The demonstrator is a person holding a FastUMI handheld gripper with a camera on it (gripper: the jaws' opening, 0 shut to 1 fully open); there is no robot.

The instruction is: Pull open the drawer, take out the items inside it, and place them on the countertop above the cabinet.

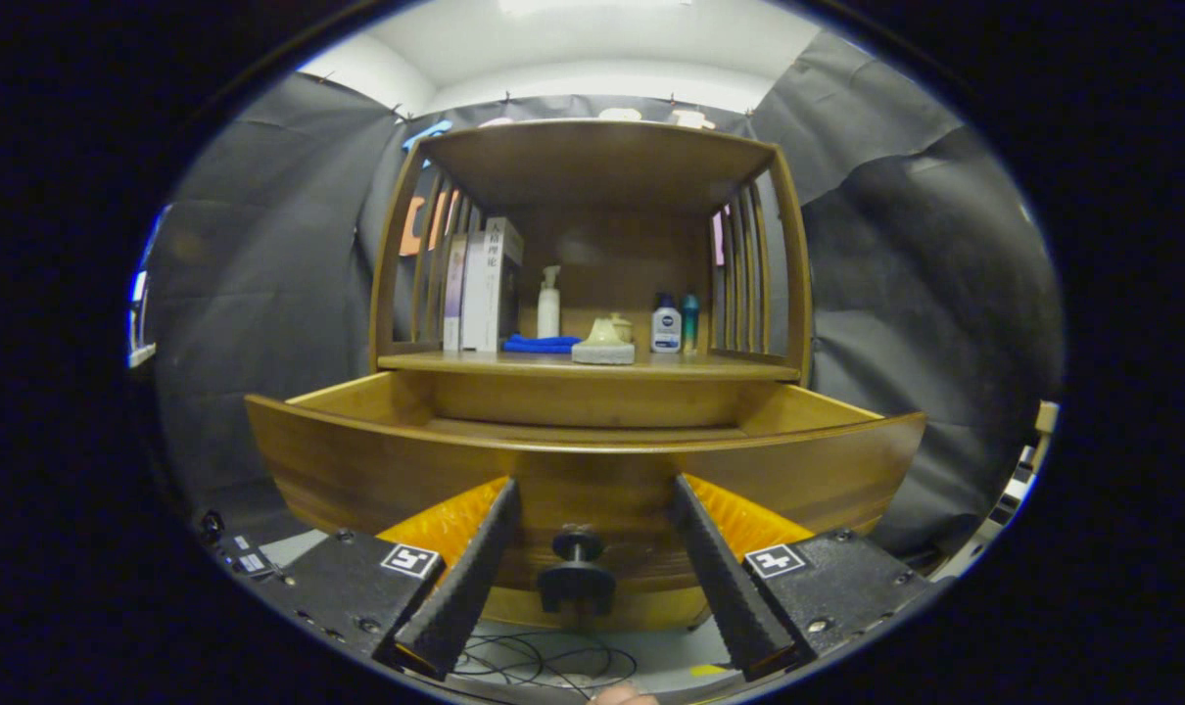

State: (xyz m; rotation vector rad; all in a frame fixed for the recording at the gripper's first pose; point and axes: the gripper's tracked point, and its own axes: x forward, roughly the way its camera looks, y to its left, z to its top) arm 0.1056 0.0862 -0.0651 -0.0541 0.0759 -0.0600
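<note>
The wooden drawer point(357, 460) of the cabinet stands pulled out toward me. I look over its curved front panel; only a strip of its floor point(592, 428) shows, and I see no item on it. The drawer's dark round knob point(577, 573) sits low on the front panel. My gripper point(595, 487) is open, one finger on each side of the knob with a gap on both sides, fingertips close to the panel. The countertop point(730, 369) above the drawer carries several items.
On the countertop stand upright books point(482, 289), a white pump bottle point(548, 305), a blue cloth point(541, 344), a pale ceramic piece point(603, 343), a small lotion bottle point(666, 327) and a teal bottle point(689, 321). A slatted shelf frame point(793, 274) encloses it. Cables point(544, 666) lie below.
</note>
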